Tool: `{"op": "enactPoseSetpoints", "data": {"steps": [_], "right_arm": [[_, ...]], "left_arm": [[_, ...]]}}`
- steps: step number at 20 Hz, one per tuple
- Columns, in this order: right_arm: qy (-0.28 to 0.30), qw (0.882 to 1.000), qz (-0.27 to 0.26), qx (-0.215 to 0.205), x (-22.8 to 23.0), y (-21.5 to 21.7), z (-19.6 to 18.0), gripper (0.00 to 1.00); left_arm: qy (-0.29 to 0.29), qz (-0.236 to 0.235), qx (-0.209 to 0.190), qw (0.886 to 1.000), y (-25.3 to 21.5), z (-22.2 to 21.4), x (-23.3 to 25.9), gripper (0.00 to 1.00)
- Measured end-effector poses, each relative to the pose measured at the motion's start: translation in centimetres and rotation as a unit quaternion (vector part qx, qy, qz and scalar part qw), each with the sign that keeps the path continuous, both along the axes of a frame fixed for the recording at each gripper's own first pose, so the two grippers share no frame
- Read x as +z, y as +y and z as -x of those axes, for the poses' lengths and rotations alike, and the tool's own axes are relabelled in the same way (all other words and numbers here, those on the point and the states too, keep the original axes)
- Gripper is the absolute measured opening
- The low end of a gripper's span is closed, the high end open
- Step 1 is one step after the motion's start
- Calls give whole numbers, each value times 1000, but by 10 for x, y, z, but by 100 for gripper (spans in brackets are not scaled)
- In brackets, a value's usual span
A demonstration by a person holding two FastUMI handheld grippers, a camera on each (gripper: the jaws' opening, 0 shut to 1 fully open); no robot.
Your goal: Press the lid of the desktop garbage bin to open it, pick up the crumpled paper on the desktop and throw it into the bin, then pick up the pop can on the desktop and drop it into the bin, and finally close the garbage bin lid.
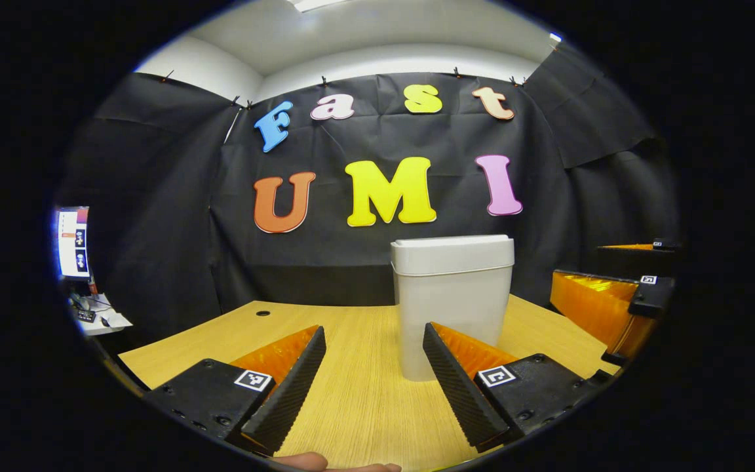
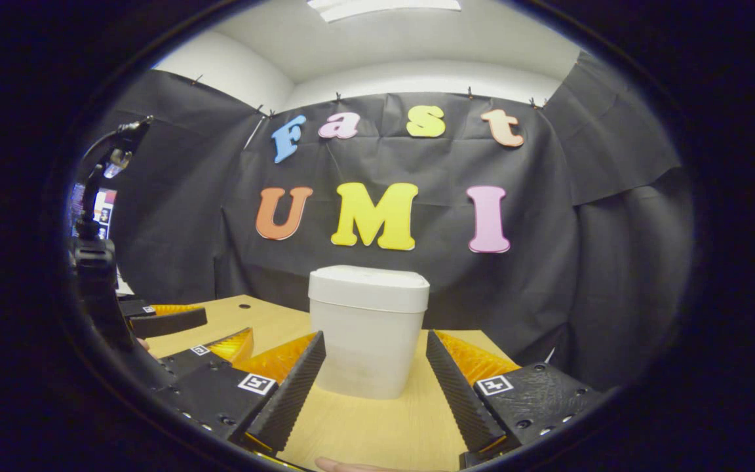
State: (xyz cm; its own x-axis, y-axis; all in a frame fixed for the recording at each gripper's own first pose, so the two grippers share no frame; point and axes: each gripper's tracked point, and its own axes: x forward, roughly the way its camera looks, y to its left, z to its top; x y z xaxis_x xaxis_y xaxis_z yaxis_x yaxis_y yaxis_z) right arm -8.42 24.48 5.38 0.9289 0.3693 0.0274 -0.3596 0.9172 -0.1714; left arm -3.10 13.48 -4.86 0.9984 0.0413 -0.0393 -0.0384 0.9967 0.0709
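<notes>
White bin [image 1: 451, 305] ahead of left hand-held gripper [image 1: 374, 387].

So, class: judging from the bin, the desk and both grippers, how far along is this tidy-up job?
Either nothing has begun or everything is finished; the views cannot settle which. The bin stands on the desk with its lid shut. The left gripper and right gripper are open, holding nothing. Paper and can aren't visible on the desk.
</notes>
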Motion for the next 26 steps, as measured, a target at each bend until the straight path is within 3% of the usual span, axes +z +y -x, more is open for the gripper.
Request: {"op": "enactPoseSetpoints", "data": {"steps": [4, 9, 15, 20, 26], "right_arm": [[7, 999, -3, 35, -1, 15, 13, 98], [3, 1000, 10, 19, -7, 15, 6, 95], [31, 998, -36, 31, -6, 10, 2, 95], [9, 999, -41, -7, 9, -13, -2, 97], [15, 999, -32, 6, 2, -7, 1, 94]], "left_arm": [[-2, -9, 3, 1000, 3, 3, 1, 98], [10, -8, 2, 1000, 8, 4, -6, 98], [1, 15, -2, 1000, 11, 12, 1, 98], [2, 4, -4, 1000, 6, 12, -3, 98], [0, -3, -6, 1000, 1, 14, -2, 98]]}}
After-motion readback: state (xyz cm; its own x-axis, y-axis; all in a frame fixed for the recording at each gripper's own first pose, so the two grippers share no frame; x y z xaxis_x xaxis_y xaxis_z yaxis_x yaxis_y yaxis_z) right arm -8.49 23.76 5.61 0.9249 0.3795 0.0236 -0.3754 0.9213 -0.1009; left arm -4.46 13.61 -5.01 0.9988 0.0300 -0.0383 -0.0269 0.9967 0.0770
